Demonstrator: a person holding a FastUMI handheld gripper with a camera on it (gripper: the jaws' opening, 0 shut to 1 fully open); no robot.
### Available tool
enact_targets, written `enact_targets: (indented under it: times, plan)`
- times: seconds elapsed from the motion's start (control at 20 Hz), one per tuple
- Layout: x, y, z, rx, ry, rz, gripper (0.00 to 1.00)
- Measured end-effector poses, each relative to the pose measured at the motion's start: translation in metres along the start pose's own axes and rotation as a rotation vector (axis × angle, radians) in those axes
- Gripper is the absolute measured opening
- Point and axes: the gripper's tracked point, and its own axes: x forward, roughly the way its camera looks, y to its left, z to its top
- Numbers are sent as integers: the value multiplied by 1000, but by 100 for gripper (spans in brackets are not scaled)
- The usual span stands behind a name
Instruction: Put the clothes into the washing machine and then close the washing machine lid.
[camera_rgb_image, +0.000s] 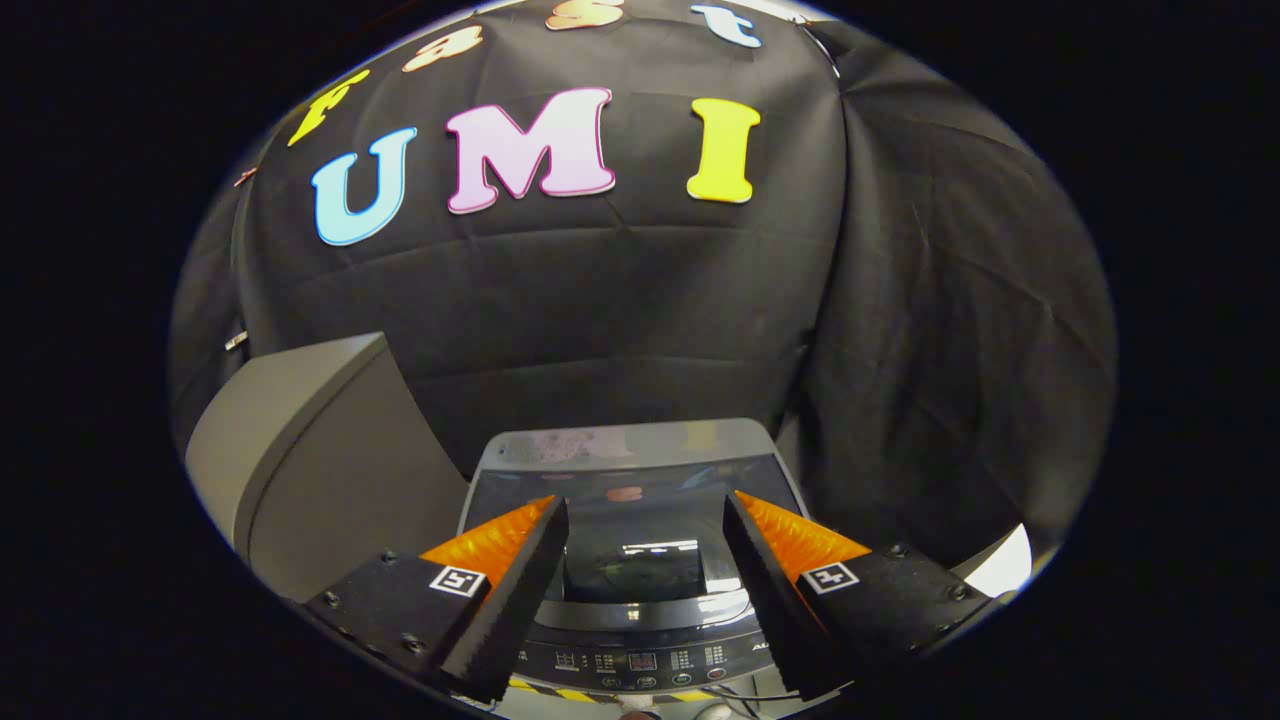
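The hand-held gripper (645, 510) hangs wide, holding nothing, above one washing machine (640, 560) with its lid (625, 470) down.

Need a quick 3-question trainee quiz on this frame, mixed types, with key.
1. True or false: the gripper has cloth pinched between its fingers.
2. The washing machine lid is: A) raised upright, B) lying down flat over the tub, C) removed.
3. Fill in: the control panel sits on the edge of the washing machine that is ____ to the gripper.

Key: 1 false, the fingers stand apart with nothing between them. 2 B. 3 nearest.
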Motion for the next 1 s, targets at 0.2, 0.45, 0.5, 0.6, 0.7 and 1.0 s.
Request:
enact_targets:
  times: [0.2, 0.45, 0.5, 0.6, 0.7, 1.0]
  plan:
    - [-29, -1, 28, 12, -108, 16, 98]
    - [-65, -6, 58, 2, -211, 22, 98]
    - [-70, -6, 63, -6, -224, 26, 98]
    - [-82, -2, 76, -19, -255, 38, 98]
    - [-96, -1, 91, -35, -291, 43, 98]
    - [-129, 2, 146, -44, -413, 37, 98]
